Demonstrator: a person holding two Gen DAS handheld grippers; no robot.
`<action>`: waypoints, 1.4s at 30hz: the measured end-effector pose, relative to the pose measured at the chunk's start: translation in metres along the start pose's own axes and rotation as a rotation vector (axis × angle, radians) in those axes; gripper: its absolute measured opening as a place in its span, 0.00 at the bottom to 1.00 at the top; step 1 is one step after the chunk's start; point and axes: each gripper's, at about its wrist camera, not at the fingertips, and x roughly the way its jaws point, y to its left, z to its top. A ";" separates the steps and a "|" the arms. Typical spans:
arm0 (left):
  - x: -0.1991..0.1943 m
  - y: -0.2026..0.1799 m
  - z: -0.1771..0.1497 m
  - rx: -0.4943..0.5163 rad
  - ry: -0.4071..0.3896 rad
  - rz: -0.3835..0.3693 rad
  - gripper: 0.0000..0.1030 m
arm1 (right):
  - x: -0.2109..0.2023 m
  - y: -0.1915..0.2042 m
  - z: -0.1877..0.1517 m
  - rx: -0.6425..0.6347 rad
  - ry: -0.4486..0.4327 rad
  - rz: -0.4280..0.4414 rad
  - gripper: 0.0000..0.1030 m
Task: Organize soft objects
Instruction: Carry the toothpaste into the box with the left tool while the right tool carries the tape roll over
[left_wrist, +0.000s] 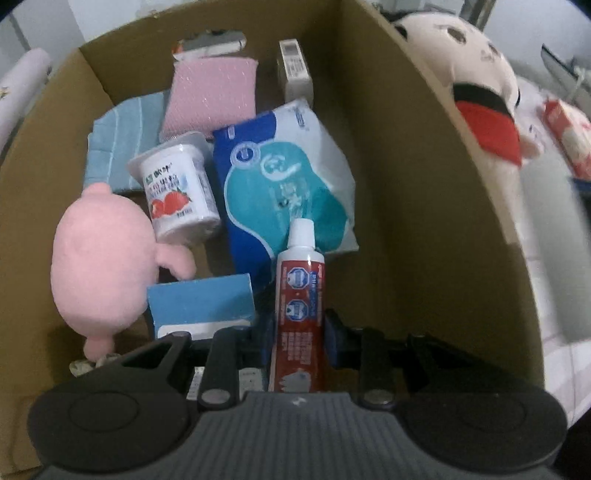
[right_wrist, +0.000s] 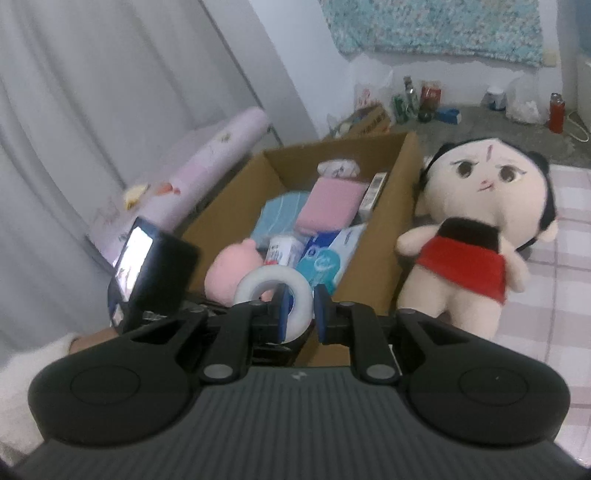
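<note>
My left gripper (left_wrist: 297, 332) is shut on a red toothpaste tube (left_wrist: 300, 317) with a white cap, held upright over the open cardboard box (left_wrist: 424, 192). Inside lie a pink plush toy (left_wrist: 98, 266), a yogurt cup (left_wrist: 177, 192), a blue-and-white tissue pack (left_wrist: 284, 177), a pink cloth (left_wrist: 212, 96) and a light blue towel (left_wrist: 122, 136). My right gripper (right_wrist: 300, 314) is shut on a white tape roll (right_wrist: 273, 295), just in front of the box (right_wrist: 384, 236). A big doll in a red dress (right_wrist: 480, 229) sits outside the box's right wall; it also shows in the left wrist view (left_wrist: 476, 85).
A small white carton (left_wrist: 295, 68) and a blue box (left_wrist: 201, 299) also lie inside. A lilac roll (right_wrist: 207, 166) lies left of the box by a grey curtain. Bottles, bags and a carton (right_wrist: 413, 103) stand along the far wall. A pink checked cover (right_wrist: 565, 295) lies at right.
</note>
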 end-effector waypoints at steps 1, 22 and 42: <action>0.000 -0.001 0.000 0.003 0.014 0.003 0.29 | 0.004 0.003 -0.001 -0.010 0.013 -0.004 0.13; -0.087 0.080 -0.056 -0.226 -0.209 -0.121 0.42 | 0.033 0.004 -0.001 0.013 0.061 -0.097 0.13; -0.116 0.093 -0.113 -0.294 -0.262 -0.088 0.43 | 0.068 0.033 0.035 -0.396 0.289 -0.145 0.13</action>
